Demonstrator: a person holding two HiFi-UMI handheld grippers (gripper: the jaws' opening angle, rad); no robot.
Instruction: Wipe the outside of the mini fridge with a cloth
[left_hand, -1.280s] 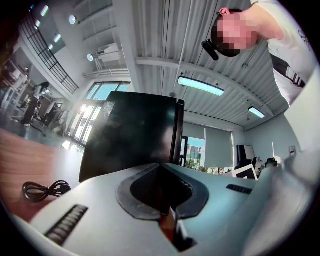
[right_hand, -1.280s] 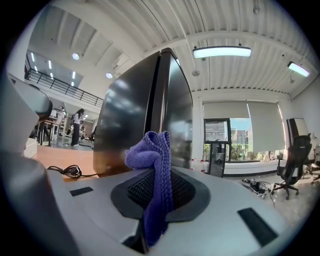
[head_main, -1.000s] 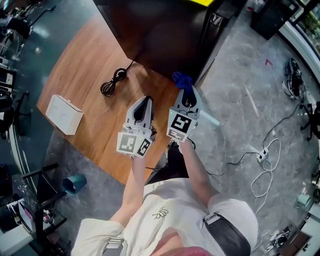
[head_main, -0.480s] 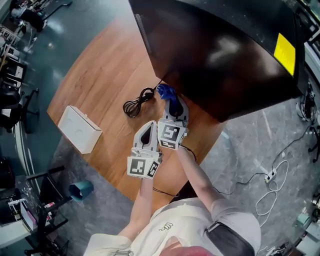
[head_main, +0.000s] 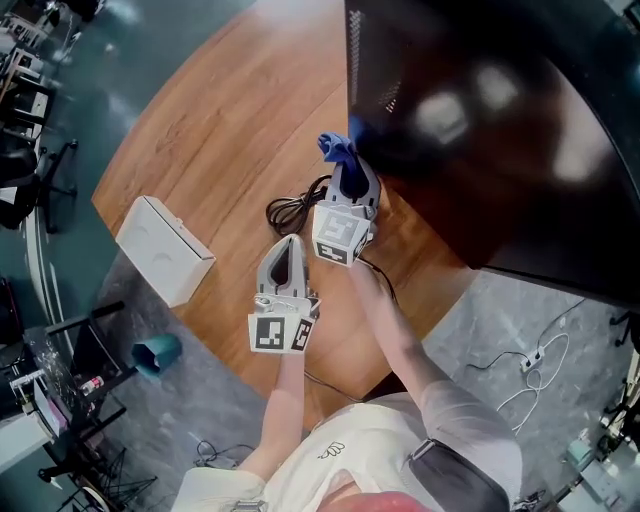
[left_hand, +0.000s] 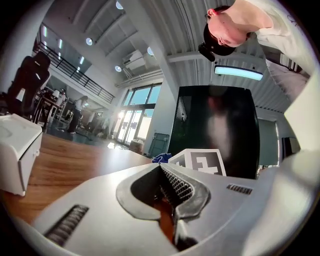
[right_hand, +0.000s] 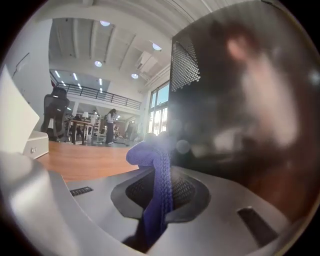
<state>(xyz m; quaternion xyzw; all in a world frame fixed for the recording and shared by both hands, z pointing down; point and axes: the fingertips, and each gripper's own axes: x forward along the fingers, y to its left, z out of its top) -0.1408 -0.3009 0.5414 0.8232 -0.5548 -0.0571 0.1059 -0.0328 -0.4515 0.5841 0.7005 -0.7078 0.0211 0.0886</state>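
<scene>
In the head view the right gripper (head_main: 349, 172) reaches towards the near corner of the black mini fridge (head_main: 480, 130), which stands on the wooden counter (head_main: 220, 110). A blue cloth (head_main: 335, 147) sticks out past its tips, right at the fridge's side wall, though whether it touches the wall cannot be told from above. The left gripper (head_main: 289, 246) hangs back over bare wood nearer the person, apparently idle, so that it does not get in the way of the wiping hand. A coiled black cable (head_main: 293, 209) lies just beside the right gripper, and a white box (head_main: 165, 250) sits well apart at the counter's edge. In the left gripper view the ribbed jaws meet with nothing between them, and beyond them show the fridge front, a scrap of the cloth and the other gripper's marker cube (left_hand: 200, 162). In the right gripper view the jaws are pinched on a fold of the cloth, which bunches up ahead of the tips. Held that way, the loose wad leads and no hard jaw edge would scrape the glossy panel. The fridge's dark side, with its perforated vent (right_hand: 185, 65), fills the right of this view, very close. The cloth looks set to begin a stroke along that side.
</scene>
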